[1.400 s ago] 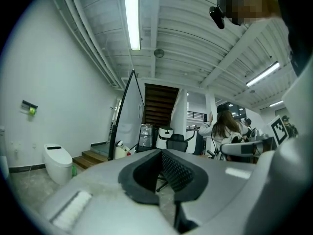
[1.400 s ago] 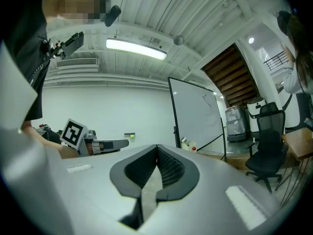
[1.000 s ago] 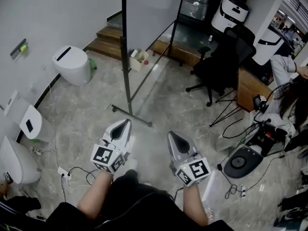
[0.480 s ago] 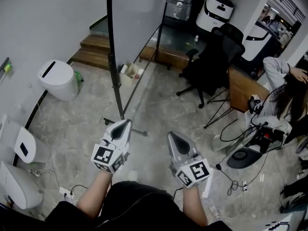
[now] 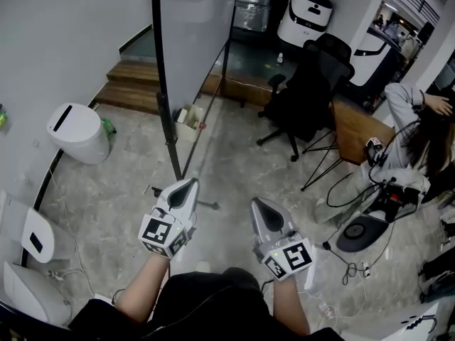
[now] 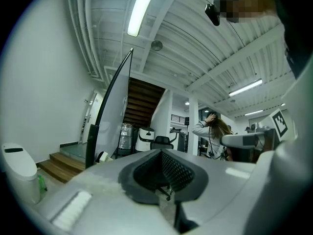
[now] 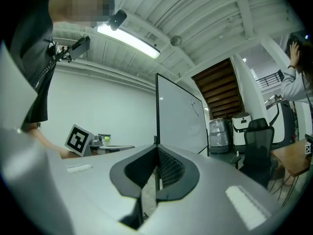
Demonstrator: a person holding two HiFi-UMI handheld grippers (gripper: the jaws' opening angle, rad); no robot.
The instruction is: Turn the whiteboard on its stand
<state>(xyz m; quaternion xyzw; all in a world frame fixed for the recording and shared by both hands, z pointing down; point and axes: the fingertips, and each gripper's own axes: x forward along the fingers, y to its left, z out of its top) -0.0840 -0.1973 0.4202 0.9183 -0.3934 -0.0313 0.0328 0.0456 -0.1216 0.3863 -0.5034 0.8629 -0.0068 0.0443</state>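
The whiteboard [image 5: 193, 34] stands upright on its black wheeled stand [image 5: 162, 98], seen edge-on straight ahead at the top of the head view. Its foot bar [image 5: 202, 204] lies on the floor just past my left gripper. My left gripper [image 5: 188, 185] is held low, a short way in front of the stand's post, shut and empty. To its right my right gripper [image 5: 257, 204] is level with it, also shut with nothing in it. The board [image 6: 115, 116] rises to the left in the left gripper view. In the right gripper view, the board [image 7: 178, 121] stands dead ahead. Neither gripper touches it.
A black office chair [image 5: 306, 91] stands right of the board, with a wooden desk [image 5: 355, 130] and a seated person [image 5: 419, 133] beyond. A white bin [image 5: 75, 130] and wooden steps [image 5: 131, 84] are at the left. A round robot base [image 5: 359, 233] and cables lie at the right.
The view has advanced toward the whiteboard, whose post now sits further left and nearer. Both grippers keep the same pose in front of me, still shut.
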